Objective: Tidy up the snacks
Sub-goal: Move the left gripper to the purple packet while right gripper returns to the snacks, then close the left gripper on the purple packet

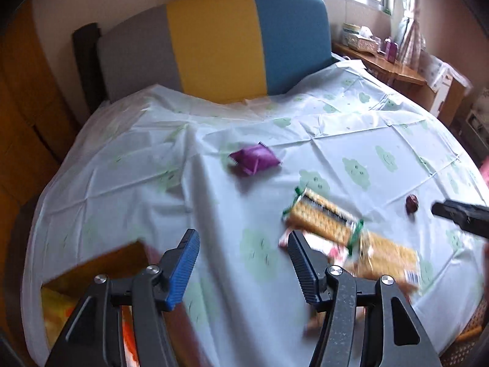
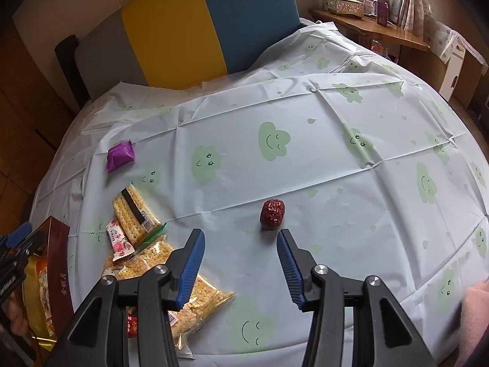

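Right claw (image 2: 240, 238), spread wide and empty: centre both fingers around the red date (image 2: 272, 214) before closing gently.

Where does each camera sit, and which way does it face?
Left wrist view: sits on the left gripper, looks across the table toward the purple packet and cracker packs; its own open jaws show, and the right gripper's tip at the right edge.
Right wrist view: sits on the right gripper, looks at the red date; its open jaws show, and the left gripper at the left edge.
Both share the tablecloth, packet, crackers and date.
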A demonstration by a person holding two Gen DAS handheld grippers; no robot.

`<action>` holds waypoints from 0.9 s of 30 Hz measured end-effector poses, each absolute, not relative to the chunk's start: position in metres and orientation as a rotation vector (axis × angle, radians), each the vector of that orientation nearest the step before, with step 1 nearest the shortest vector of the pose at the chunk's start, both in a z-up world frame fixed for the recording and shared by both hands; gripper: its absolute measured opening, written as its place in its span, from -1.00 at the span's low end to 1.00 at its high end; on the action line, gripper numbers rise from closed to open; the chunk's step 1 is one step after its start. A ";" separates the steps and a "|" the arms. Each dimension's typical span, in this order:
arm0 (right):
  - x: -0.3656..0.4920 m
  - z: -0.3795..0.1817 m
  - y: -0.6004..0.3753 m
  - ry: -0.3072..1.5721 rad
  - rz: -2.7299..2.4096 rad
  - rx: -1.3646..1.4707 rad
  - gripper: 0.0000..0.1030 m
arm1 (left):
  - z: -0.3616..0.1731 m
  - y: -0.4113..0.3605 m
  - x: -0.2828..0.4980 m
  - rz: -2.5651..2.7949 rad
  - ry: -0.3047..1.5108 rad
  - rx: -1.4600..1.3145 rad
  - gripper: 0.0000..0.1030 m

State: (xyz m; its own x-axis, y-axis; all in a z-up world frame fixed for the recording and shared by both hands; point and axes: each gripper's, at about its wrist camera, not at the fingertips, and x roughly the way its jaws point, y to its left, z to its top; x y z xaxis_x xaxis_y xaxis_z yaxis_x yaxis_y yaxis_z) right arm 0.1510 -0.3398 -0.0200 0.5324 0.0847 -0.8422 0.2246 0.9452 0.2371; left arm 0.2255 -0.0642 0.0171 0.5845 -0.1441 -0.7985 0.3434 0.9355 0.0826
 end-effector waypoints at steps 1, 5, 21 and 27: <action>0.151 -0.020 -0.339 1.012 -0.076 0.340 -0.02 | 0.015 -0.070 0.237 -0.294 0.905 0.248 0.19; 0.151 -0.019 -0.336 1.016 -0.041 0.351 -0.01 | -0.001 -0.088 0.279 -0.333 0.947 0.289 0.22; 0.155 -0.026 -0.325 1.072 0.070 0.382 0.04 | -0.047 -0.146 0.368 -0.477 0.931 0.563 0.39; 0.157 -0.030 -0.328 1.088 0.069 0.403 0.05 | -0.075 -0.153 0.380 -0.475 0.961 0.604 0.04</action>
